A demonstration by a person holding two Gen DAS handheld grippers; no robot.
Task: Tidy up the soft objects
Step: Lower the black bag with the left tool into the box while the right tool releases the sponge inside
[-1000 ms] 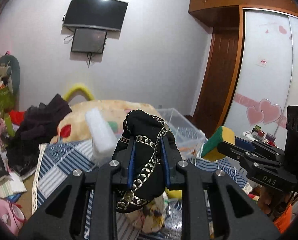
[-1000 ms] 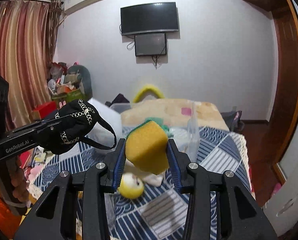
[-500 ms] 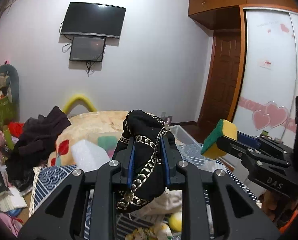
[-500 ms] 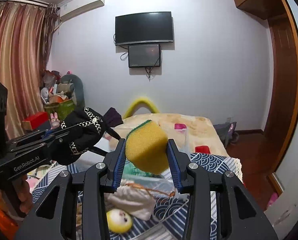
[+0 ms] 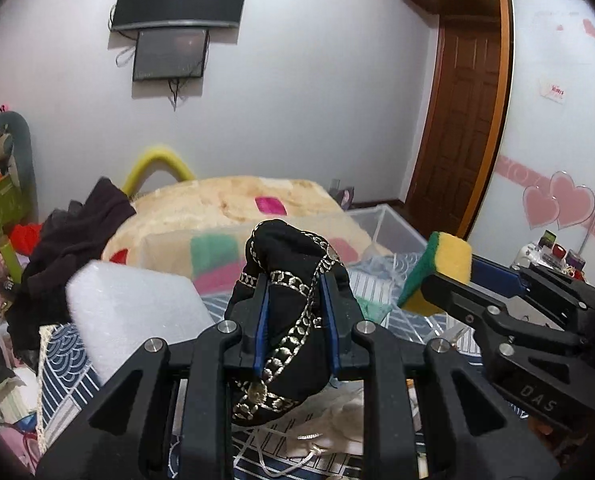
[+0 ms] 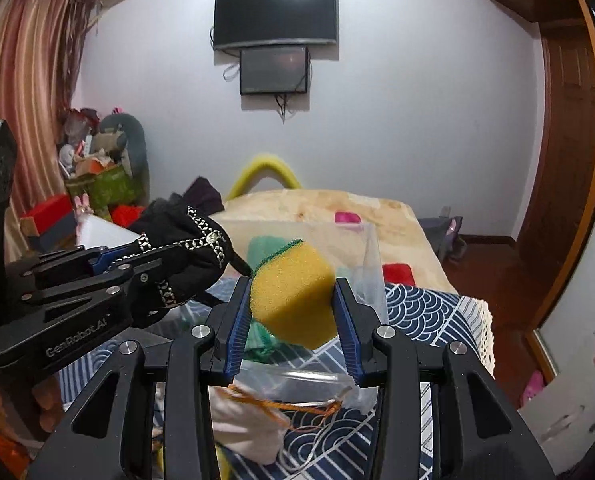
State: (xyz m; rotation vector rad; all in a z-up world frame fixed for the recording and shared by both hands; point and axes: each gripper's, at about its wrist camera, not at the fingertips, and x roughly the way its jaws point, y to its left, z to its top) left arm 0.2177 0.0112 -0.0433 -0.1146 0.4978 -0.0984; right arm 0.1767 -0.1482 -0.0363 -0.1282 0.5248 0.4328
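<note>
Both tools loaded, held up over the bed short of the clear bin.

Near: left tool pinching black gold-trimmed cloth bunched between its pads, rest hanging below so it clears the clutter; right tool squeezing yellow sponge, green scrub face up-left, gripped across soft sides so it won't slip. Both raised side by side, apart, likely for carrying to a drop. Under them on the blue patterned bedspread: white drawstring pouch with orange cord, white foam block at left. Next back: clear plastic bin, green item inside, probably the target, just ahead of the sponge. Far: beige blanket, dark clothes pile, wall TV.
</note>
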